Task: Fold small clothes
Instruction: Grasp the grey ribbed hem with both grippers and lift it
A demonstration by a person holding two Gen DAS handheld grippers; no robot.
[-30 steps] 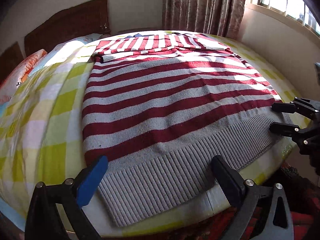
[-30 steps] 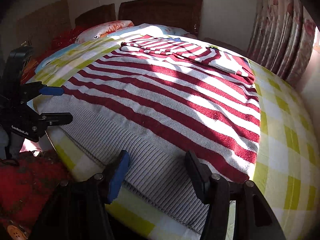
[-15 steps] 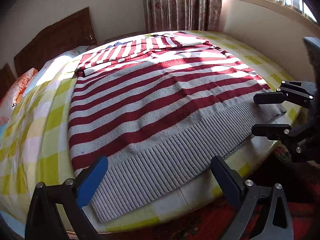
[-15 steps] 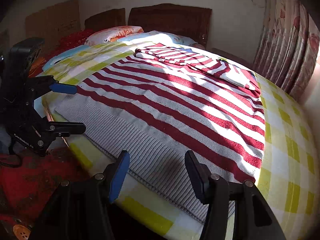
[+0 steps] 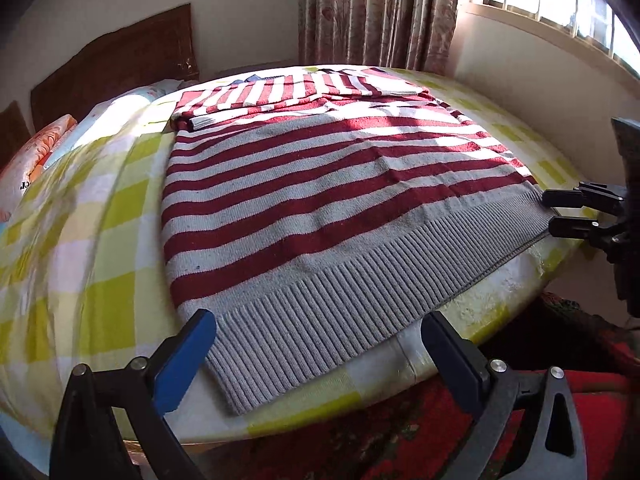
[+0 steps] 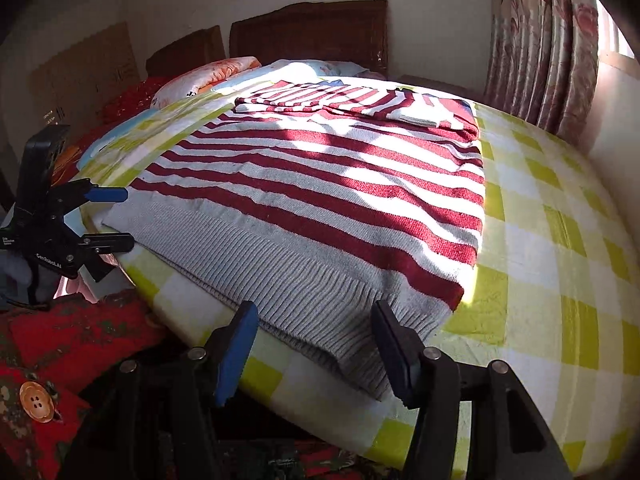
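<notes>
1. A red-and-white striped sweater (image 5: 320,200) lies flat on the bed (image 5: 80,280), its grey ribbed hem (image 5: 360,304) at the near edge and its sleeves folded across the far end.
2. The left gripper (image 5: 320,352) hangs over the hem's left corner with its jaws wide apart, nothing between them and no pad on the knit.
3. The right gripper (image 6: 316,344) hovers at the hem's right corner, jaws likewise spread and clear of the cloth.
4. Against a second ago, both grippers have shifted sideways along the bed's near edge and back; the hem sits a little nearer the left jaws now than half a second ago.
5. The sweater itself has not moved, and neither pair of jaws has changed its spread.
6. A pillow (image 6: 208,76) lies by the wooden headboard (image 6: 312,28); flowered curtains (image 5: 376,12) hang on the far right.
</notes>
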